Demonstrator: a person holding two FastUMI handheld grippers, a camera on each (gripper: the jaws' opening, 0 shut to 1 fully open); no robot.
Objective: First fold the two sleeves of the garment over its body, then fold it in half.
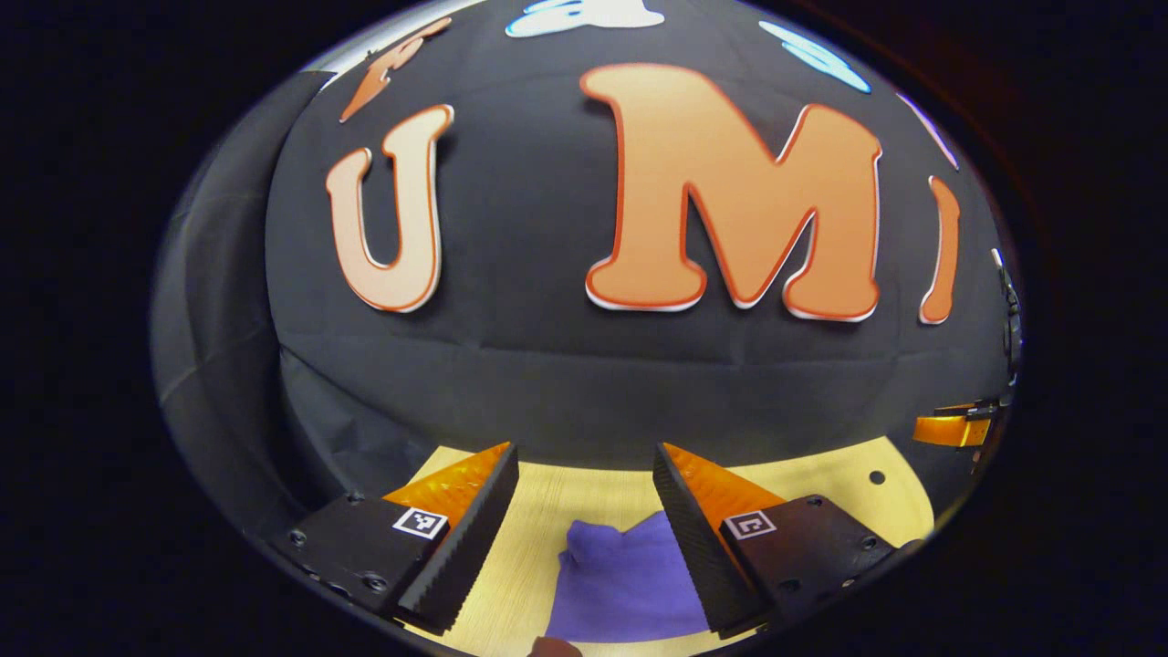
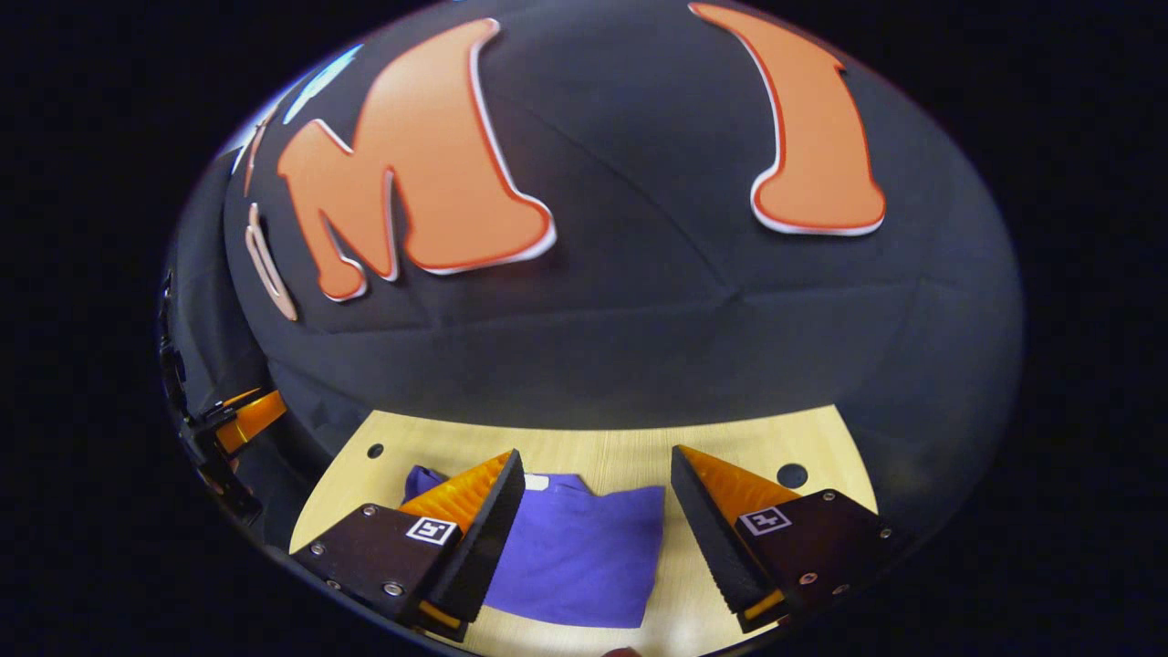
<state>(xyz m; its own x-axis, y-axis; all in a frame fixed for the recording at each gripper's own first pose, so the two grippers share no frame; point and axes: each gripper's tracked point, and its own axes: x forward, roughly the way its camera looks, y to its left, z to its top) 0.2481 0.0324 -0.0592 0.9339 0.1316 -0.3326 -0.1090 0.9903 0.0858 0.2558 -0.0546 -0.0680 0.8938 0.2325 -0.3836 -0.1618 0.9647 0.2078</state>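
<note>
While the purple garment (image 1: 625,584) is lying as a compact block on the wooden table (image 1: 584,497), the folding is looking close to finished: no sleeve is sticking out in either view, so the sleeves seem tucked over the body, though I cannot tell whether the halving fold is done. The left gripper (image 1: 584,511) is hovering above it with its jaws gaping wide and gripping nothing, the cloth sitting below and between its fingers, nearer the right one. The right gripper (image 2: 598,516) is likewise standing wide open and empty, the garment (image 2: 575,552) lying flat under the gap, partly behind its left finger, apart from both.
</note>
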